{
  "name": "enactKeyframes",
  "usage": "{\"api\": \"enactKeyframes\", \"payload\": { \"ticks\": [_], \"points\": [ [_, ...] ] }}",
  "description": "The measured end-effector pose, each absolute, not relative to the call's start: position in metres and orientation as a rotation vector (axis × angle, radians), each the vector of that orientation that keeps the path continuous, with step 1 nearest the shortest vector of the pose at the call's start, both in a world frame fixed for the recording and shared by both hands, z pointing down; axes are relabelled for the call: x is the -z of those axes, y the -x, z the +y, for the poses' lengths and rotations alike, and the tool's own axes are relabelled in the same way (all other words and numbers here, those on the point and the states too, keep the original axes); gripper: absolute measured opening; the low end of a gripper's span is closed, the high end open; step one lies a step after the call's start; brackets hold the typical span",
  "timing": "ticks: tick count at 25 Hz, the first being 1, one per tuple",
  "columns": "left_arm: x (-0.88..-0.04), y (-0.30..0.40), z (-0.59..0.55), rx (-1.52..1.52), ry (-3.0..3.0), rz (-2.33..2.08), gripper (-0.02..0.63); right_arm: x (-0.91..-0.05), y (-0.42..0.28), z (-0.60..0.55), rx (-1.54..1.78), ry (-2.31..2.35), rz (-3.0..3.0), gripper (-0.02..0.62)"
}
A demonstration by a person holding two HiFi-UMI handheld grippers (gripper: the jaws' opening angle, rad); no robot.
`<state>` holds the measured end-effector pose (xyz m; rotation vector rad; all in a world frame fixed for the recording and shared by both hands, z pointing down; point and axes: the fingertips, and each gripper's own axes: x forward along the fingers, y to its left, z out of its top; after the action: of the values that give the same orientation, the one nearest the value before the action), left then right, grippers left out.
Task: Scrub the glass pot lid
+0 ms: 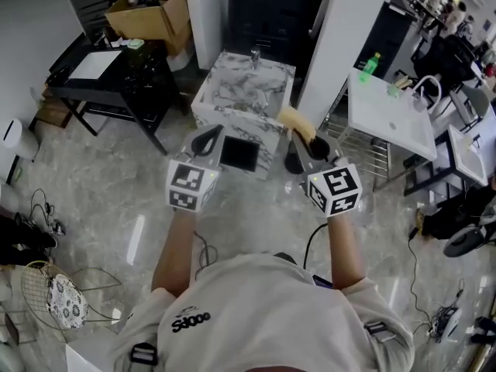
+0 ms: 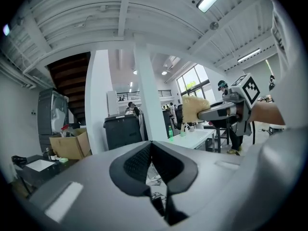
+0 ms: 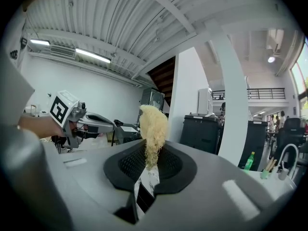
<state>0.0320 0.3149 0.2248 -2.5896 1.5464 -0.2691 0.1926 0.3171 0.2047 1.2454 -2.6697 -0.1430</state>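
Both grippers are held up side by side in front of the person, near the close edge of a marble-patterned table (image 1: 232, 103) with a tap (image 1: 255, 55) at its far side.

Left gripper (image 2: 150, 146) — clenched, pad tips pressed together, nothing seen between them. It is aimed out into the room rather than down at any surface.

Right gripper (image 3: 153, 154) — clamped on a yellow scrubbing pad (image 3: 153, 129). The pad is pinched at its lower end; the fibrous bulk stands upright above the jaws. From the head view the pad is seen pointing toward the marble table's near right corner.

The two grippers are apart, not touching; each is visible in the other's view, at about the same height.

A black square tray (image 1: 239, 153) is seen between the grippers, just beyond them. A dark round object lies low by the right gripper, too blurred to be identified.

Glass pot lid: cannot be made out with certainty in any view.

Surroundings: a cardboard box (image 1: 151, 14) and a black table (image 1: 116, 72) at far left; a white table (image 1: 387, 115) with a green bottle (image 1: 370, 64) at right.
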Motion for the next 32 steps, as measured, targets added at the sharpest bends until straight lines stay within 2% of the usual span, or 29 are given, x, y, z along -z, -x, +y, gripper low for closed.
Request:
{"api": "enactKeyframes", "payload": {
  "ticks": [15,32],
  "points": [
    [-0.246,-0.022,0.281,0.277,2.648,1.505,0.009,-0.215,-0.177,0.295,0.114,-1.295,-2.64,0.037],
    [-0.24,-0.038,0.088,0.305,2.586,1.597,0.011,-0.219,-0.188,0.085,0.111,-1.179,-2.705,0.038]
  ]
}}
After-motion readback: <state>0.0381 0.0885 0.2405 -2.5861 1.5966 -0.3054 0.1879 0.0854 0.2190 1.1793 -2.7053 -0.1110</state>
